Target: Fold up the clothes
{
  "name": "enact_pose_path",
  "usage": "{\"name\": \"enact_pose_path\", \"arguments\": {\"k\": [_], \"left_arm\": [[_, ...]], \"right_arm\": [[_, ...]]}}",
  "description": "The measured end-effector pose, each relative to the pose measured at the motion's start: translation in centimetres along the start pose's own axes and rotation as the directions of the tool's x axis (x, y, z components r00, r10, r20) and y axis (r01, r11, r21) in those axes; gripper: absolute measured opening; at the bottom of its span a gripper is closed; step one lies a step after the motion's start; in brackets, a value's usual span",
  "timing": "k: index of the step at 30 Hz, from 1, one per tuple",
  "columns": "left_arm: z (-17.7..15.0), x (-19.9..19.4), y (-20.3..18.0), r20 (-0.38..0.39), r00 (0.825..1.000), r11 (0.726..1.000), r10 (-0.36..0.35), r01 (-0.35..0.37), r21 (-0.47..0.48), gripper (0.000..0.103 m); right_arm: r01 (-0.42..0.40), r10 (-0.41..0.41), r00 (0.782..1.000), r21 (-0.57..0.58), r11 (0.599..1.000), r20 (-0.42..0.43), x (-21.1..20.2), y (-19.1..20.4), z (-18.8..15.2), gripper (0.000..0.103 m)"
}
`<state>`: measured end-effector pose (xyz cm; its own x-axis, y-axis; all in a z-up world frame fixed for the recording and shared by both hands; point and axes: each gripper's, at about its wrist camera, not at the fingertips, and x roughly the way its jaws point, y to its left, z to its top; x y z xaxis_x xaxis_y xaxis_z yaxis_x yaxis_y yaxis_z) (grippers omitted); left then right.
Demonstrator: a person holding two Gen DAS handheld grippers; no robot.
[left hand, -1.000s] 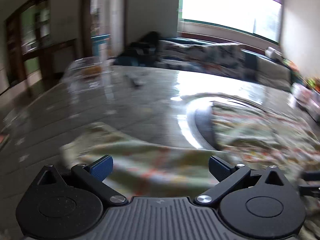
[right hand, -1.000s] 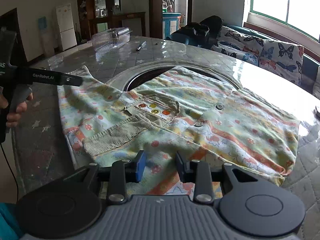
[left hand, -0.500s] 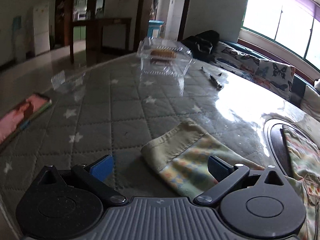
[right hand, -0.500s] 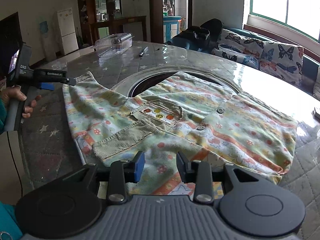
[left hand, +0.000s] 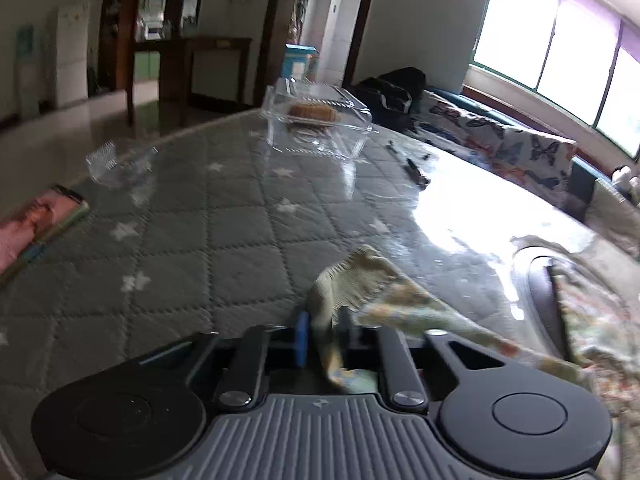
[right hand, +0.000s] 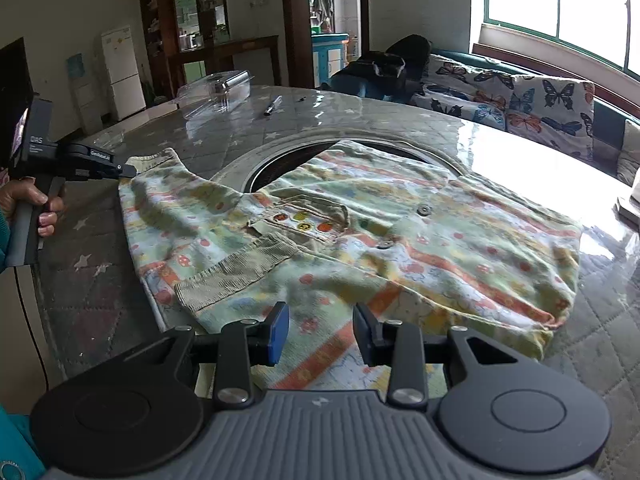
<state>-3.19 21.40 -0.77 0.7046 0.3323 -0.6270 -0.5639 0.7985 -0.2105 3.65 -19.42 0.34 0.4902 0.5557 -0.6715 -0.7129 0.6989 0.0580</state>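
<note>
The left gripper is closing its jaws on the ribbed cuff of the sleeve, and the cloth is already bunched between the pads. That sleeve stretches away to the gripper's right, toward the body of the shirt, which lies spread flat on the desk, partly over the round dark inset in the top. In the right wrist view the sleeve's long axis runs from the left gripper diagonally in to the collar, so a fold would likely carry the cuff inward across the chest.

The right gripper hovers at the near hem, jaws partly apart, cloth below them but nothing pinched. It is the nearer one to the shirt's body.

A clear plastic box, a pen and a phone lie well apart from the shirt; nothing blocks the sleeve's path inward.
</note>
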Motion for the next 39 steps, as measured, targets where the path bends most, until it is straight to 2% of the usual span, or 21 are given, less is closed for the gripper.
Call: {"name": "enact_pose_path", "arguments": {"k": [3, 5, 8, 10, 13, 15, 19, 24, 27, 30, 32, 34, 37, 39], "left_arm": [[0.3, -1.2, -0.8, 0.018, 0.997, 0.997, -0.071, 0.072, -0.024, 0.010], [0.6, -2.2, -1.7, 0.020, 0.988, 0.988, -0.151, 0.152, -0.033, 0.009], [1.2, -4.1, -4.1, 0.026, 0.962, 0.962, -0.271, 0.271, -0.008, 0.009], [1.5, -5.4, -5.9, 0.021, 0.934, 0.934, -0.357, 0.356, 0.010, 0.009], [1.5, -6.8, -8.9, -0.002, 0.880, 0.880, -0.474, 0.474, 0.025, 0.008], [1.5, -7.6, -10.8, -0.022, 0.838, 0.837, -0.545, 0.546, 0.033, 0.008], [1.2, -9.2, -15.0, -0.070, 0.735, 0.734, -0.675, 0.678, 0.044, 0.008], [-0.4, -10.5, -19.9, -0.156, 0.615, 0.614, -0.773, 0.787, 0.057, 0.008], [-2.0, -11.0, -22.1, -0.226, 0.557, 0.557, -0.799, 0.828, 0.073, 0.008], [-3.9, -10.9, -23.4, -0.292, 0.526, 0.526, -0.799, 0.846, 0.083, 0.009], [-4.9, -10.4, -24.1, -0.324, 0.525, 0.522, -0.787, 0.847, 0.102, 0.009], [-6.1, -9.9, -24.5, -0.366, 0.521, 0.522, -0.771, 0.846, 0.107, 0.016], [-7.1, -8.8, -24.6, -0.413, 0.515, 0.521, -0.751, 0.846, 0.108, 0.017], [-7.3, -8.3, -24.2, -0.428, 0.520, 0.527, -0.739, 0.842, 0.112, 0.017]], "right_arm": [[0.012, -0.012, 1.000, 0.016, 1.000, 0.009, -0.5, -0.4, -0.2, 0.035], [0.018, -0.019, 1.000, 0.025, 1.000, 0.016, -0.8, -0.7, -0.4, 0.035], [0.029, -0.030, 0.999, 0.038, 0.999, 0.029, -1.5, -1.0, -0.6, 0.035], [0.037, -0.039, 0.998, 0.051, 0.998, 0.040, -1.8, -1.5, -0.8, 0.035], [0.053, -0.057, 0.997, 0.072, 0.996, 0.057, -2.6, -2.2, -1.2, 0.035], [0.064, -0.070, 0.995, 0.087, 0.994, 0.066, -3.1, -2.7, -1.5, 0.035], [0.086, -0.096, 0.992, 0.117, 0.989, 0.079, -4.1, -3.7, -2.2, 0.035], [0.117, -0.131, 0.988, 0.160, 0.980, 0.085, -5.2, -5.0, -3.3, 0.035], [0.135, -0.154, 0.984, 0.194, 0.972, 0.086, -5.8, -6.0, -4.0, 0.035], [0.153, -0.175, 0.981, 0.219, 0.964, 0.083, -6.2, -6.7, -4.6, 0.035], [0.164, -0.187, 0.979, 0.233, 0.959, 0.083, -6.5, -7.1, -4.9, 0.035], [0.172, -0.198, 0.977, 0.245, 0.954, 0.084, -6.7, -7.3, -5.0, 0.035], [0.185, -0.214, 0.973, 0.256, 0.949, 0.088, -7.1, -7.7, -5.0, 0.035], [0.190, -0.222, 0.971, 0.265, 0.945, 0.093, -7.3, -7.9, -4.9, 0.035]]}}
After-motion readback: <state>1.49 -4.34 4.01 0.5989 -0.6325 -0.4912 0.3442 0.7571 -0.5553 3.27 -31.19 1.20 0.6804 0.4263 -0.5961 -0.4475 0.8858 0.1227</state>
